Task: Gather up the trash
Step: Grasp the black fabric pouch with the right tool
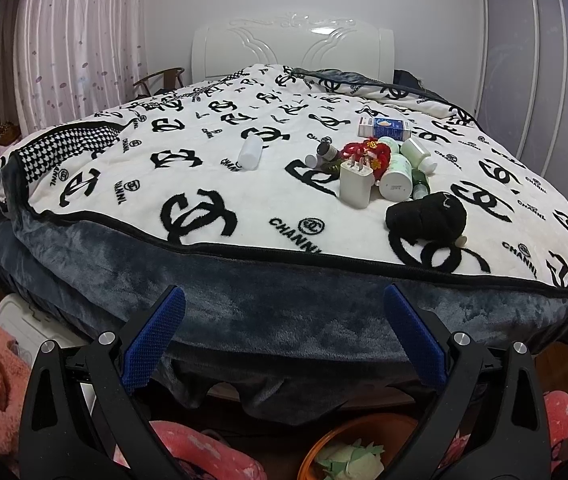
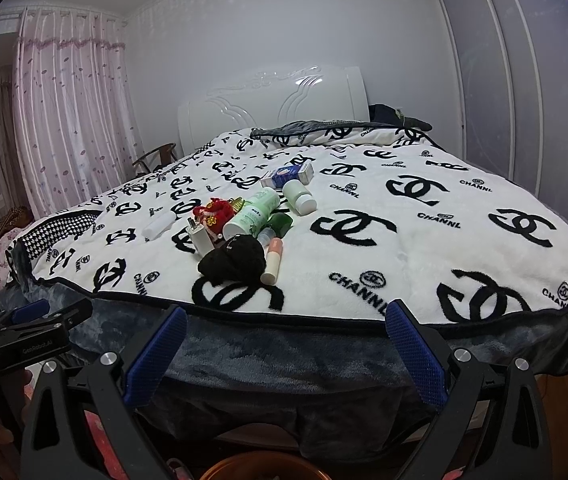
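peach tube [image 2: 272, 261] lengthwise toward foot edge, beside black pouch [image 2: 232, 262].

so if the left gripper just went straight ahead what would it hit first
Probably the grey plush side of the blanket at the bed's foot; the open left gripper points there, below the clutter on top. Depth is uncertain.

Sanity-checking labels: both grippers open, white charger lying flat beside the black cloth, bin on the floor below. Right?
One error: the white charger stands upright, prongs up, as the left wrist view shows. Both the left gripper and right gripper are open, the black cloth beside it, the bin below.
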The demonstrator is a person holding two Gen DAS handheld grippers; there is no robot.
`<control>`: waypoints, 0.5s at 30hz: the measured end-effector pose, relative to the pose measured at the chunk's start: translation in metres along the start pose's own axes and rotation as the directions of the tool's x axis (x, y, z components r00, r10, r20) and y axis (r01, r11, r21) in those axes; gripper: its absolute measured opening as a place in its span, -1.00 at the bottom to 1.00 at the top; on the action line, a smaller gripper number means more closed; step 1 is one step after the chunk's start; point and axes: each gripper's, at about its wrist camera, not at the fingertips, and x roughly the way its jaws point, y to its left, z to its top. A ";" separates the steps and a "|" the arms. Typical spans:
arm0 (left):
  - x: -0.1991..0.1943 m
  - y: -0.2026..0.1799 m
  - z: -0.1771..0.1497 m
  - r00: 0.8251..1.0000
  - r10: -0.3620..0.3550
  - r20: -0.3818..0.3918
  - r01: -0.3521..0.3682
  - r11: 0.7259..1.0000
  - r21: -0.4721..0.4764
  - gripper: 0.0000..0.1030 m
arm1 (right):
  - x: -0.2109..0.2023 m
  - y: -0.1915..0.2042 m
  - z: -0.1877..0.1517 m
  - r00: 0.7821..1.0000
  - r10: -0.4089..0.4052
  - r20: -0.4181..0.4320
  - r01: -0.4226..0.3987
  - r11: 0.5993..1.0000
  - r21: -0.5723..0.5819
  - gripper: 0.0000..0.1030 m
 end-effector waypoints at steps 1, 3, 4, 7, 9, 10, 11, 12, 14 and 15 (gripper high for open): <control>0.000 0.002 -0.001 1.000 0.000 0.000 0.000 1.000 0.000 0.87 | 0.002 0.000 -0.001 1.000 0.002 0.000 -0.002 1.000 0.000 0.90; -0.001 0.002 -0.002 1.000 0.003 0.000 -0.003 1.000 -0.002 0.87 | 0.006 0.003 0.000 1.000 0.014 -0.004 -0.014 1.000 -0.010 0.90; 0.001 0.003 -0.007 1.000 0.002 -0.001 -0.002 1.000 -0.003 0.87 | 0.011 0.008 0.001 1.000 0.023 -0.006 -0.023 0.999 -0.028 0.90; 0.002 0.006 -0.011 1.000 0.007 -0.007 -0.007 1.000 -0.011 0.87 | 0.035 0.025 0.008 0.999 0.043 -0.020 -0.044 0.994 -0.098 0.90; 0.002 0.009 -0.011 1.000 0.013 -0.013 -0.014 1.000 -0.014 0.87 | 0.061 0.038 0.014 0.997 0.064 -0.044 -0.069 0.989 -0.131 0.90; 0.002 0.011 -0.009 1.000 0.014 -0.015 -0.014 1.000 -0.016 0.87 | 0.074 0.041 0.017 0.995 0.074 -0.066 -0.083 0.986 -0.141 0.90; 0.002 0.014 -0.008 1.000 0.018 -0.014 -0.018 1.000 -0.022 0.87 | 0.091 0.046 0.019 0.992 0.085 -0.094 -0.098 0.983 -0.155 0.90; 0.002 0.017 -0.008 1.000 0.022 -0.014 -0.022 0.999 -0.026 0.87 | 0.108 0.051 0.021 0.989 0.087 -0.119 -0.107 0.980 -0.170 0.90; 0.001 0.023 -0.007 0.999 0.033 -0.015 -0.033 0.999 -0.037 0.87 | 0.133 0.058 0.024 0.986 0.072 -0.151 -0.101 0.975 -0.195 0.90; 0.001 0.027 -0.008 0.999 0.038 -0.016 -0.039 0.998 -0.042 0.87 | 0.147 0.062 0.027 0.986 0.056 -0.159 -0.090 0.972 -0.216 0.89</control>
